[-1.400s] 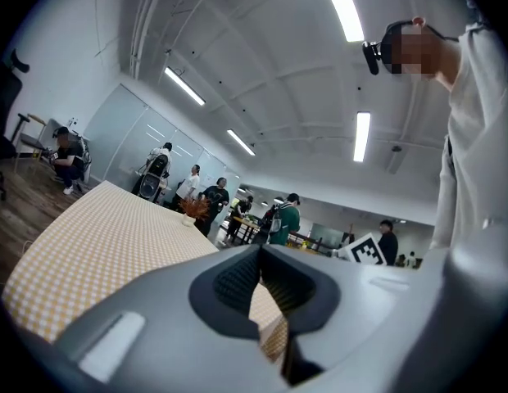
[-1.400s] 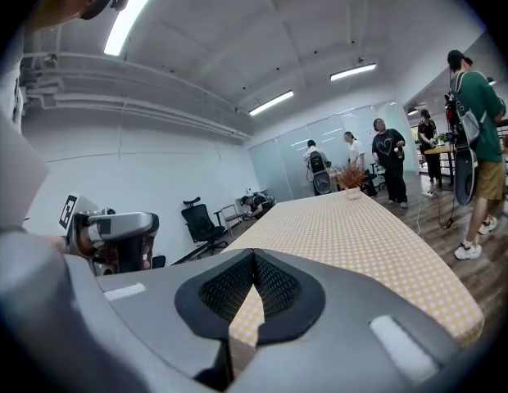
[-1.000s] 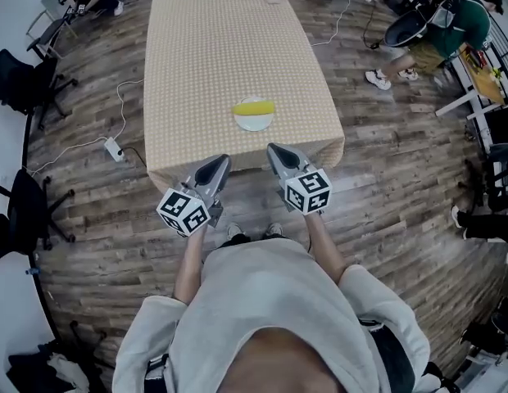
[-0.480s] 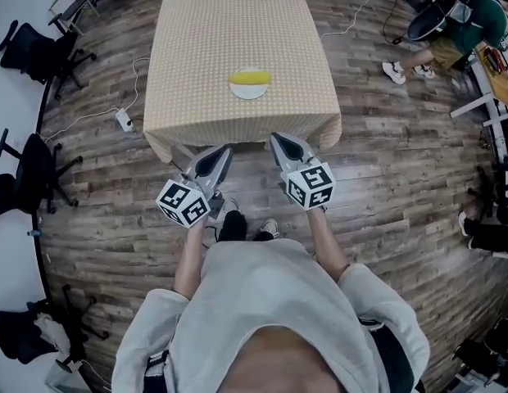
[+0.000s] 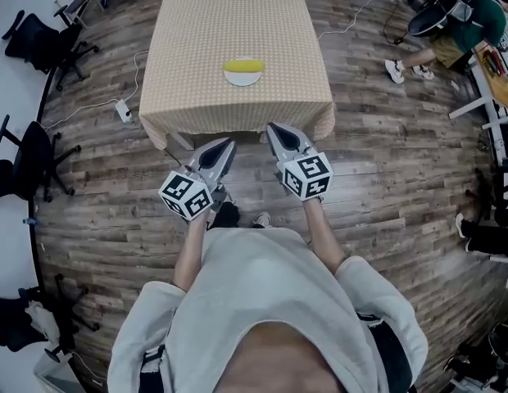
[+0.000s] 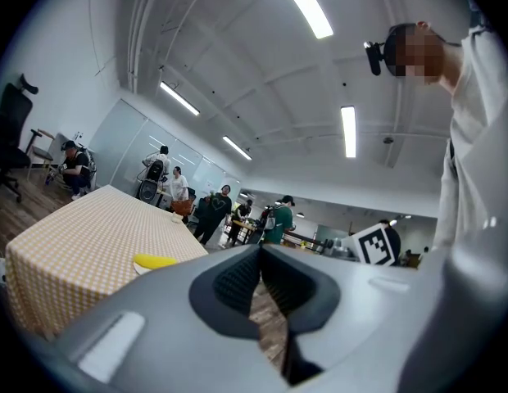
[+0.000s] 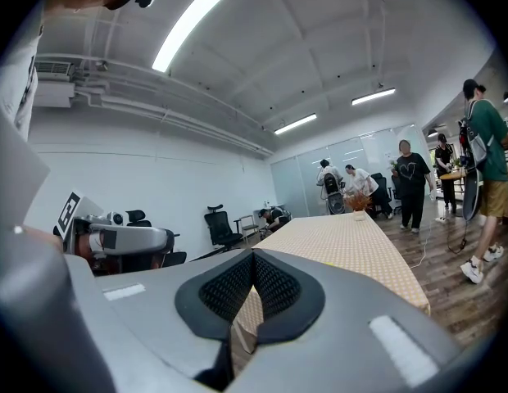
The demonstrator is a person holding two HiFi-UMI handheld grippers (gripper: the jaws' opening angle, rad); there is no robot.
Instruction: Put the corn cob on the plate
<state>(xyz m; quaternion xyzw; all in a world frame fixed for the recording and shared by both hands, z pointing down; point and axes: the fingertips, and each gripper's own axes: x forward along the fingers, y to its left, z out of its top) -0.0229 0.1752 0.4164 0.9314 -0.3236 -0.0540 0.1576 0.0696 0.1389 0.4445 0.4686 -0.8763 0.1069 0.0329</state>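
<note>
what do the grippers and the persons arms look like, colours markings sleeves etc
The left gripper and right gripper look alike: smooth grey moulded shells that taper to a point, with black textured pads inside. Each carries a white cube at its rear, printed with black square markers. No cables show. The person wears a pale grey top with sleeves that end near the elbows.

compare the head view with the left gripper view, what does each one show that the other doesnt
Only the head view: the marker cube on the left gripper, and a power strip on the wood floor.
Only the left gripper view: the ceiling lights, people standing beyond the table's far end, and that gripper's pads meeting with nothing between them.
Both: the checked-cloth table, the corn cob lying on the white plate, and the right gripper with its own cube.
</note>
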